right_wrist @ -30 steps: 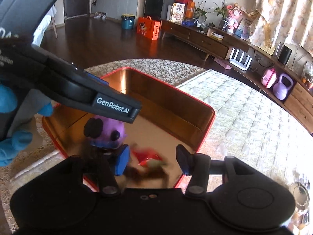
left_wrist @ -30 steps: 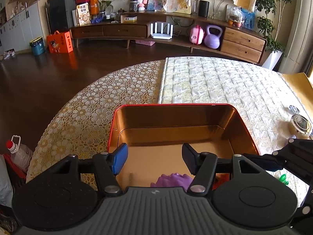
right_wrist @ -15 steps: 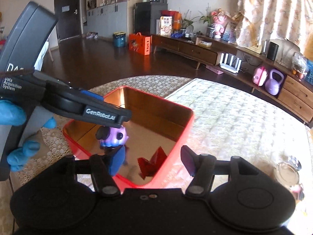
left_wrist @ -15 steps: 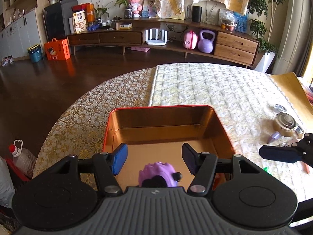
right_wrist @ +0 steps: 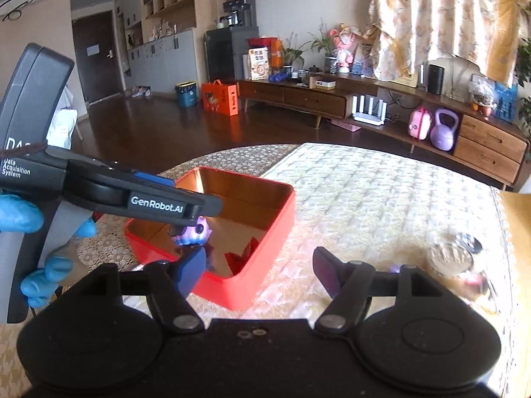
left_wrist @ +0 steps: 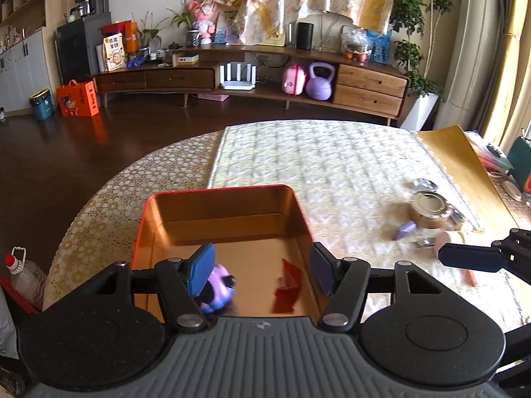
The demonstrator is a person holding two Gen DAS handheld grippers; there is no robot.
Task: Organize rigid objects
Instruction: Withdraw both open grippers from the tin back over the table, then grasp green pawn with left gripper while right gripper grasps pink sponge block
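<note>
One red tin box [left_wrist: 225,195] with a shiny copper-coloured inside is sitting open on a round table [left_wrist: 109,199] covered by a patterned cloth. Two things are lying inside the box: one small purple toy figure [left_wrist: 219,287] with dark ears, near the left wall, and one red folded paper shape [left_wrist: 288,283] just to its right, apart from it. Both are sitting on the box floor with nothing gripping them. To the right of the box, well apart from it, a small cluster of loose things is resting on the cloth: one round metal tin [left_wrist: 429,207], one small purple piece [left_wrist: 406,229] and a few blurred items too unclear to name. The left gripper [left_wrist: 262,267] is hovering above the near end of the box, pointing across the table, its two fingers spread wide and carrying nothing; in the right wrist view it is seen from the side, gripped by a blue-gloved hand [right_wrist: 36,248]. The right gripper [right_wrist: 259,270] is hovering above the cloth just right of the box's near corner, its two fingers also spread wide with nothing between them.
</note>
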